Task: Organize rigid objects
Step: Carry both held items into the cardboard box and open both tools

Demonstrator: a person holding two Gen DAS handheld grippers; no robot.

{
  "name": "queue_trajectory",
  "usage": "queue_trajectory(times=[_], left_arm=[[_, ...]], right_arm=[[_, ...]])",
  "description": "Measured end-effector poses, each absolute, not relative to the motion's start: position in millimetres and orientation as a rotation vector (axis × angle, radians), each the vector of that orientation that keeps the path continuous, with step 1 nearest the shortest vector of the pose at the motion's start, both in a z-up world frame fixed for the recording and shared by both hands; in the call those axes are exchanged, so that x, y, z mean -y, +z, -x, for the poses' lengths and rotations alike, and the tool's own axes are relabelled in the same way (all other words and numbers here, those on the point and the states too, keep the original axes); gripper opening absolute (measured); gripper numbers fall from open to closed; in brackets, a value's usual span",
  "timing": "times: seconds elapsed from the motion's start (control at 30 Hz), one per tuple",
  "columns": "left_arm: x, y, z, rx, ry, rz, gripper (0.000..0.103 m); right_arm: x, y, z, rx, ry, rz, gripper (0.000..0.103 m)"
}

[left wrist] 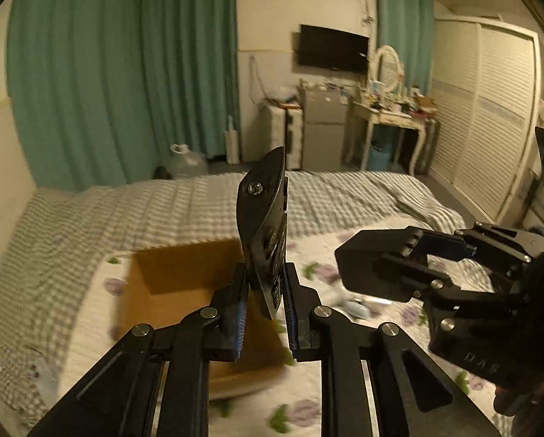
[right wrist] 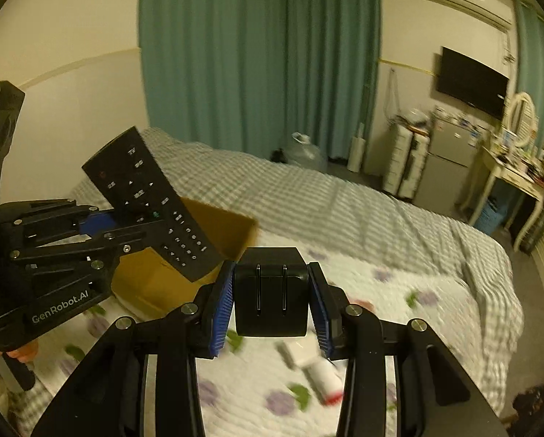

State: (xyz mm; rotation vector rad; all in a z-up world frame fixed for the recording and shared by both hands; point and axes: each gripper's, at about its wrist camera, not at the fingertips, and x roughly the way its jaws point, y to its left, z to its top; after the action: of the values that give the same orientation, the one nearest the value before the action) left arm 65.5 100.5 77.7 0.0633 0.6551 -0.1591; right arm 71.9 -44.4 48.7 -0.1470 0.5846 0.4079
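Black remote (left wrist: 268, 233) above cardboard box (left wrist: 184, 284) rim, clamped

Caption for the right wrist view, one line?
Right gripper holds black charger above floral bedspread; left gripper holds remote over cardboard box.

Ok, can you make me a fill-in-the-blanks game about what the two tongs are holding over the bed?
1. The left tongs grip a black ____ with buttons.
2. The right tongs grip a black plug with ____ metal prongs.
3. Under the remote sits an open cardboard ____.
4. The curtains behind the bed are ____.

Missing words: remote; two; box; green
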Motion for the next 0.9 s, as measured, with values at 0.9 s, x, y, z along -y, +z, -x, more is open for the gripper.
queue_trajectory(times=[0.9], left_arm=[[-185,-23,-121,-0.807,0.004,-0.068,0.058]], right_arm=[[-49,-65,-180,-0.763,0.494,0.124,0.041]])
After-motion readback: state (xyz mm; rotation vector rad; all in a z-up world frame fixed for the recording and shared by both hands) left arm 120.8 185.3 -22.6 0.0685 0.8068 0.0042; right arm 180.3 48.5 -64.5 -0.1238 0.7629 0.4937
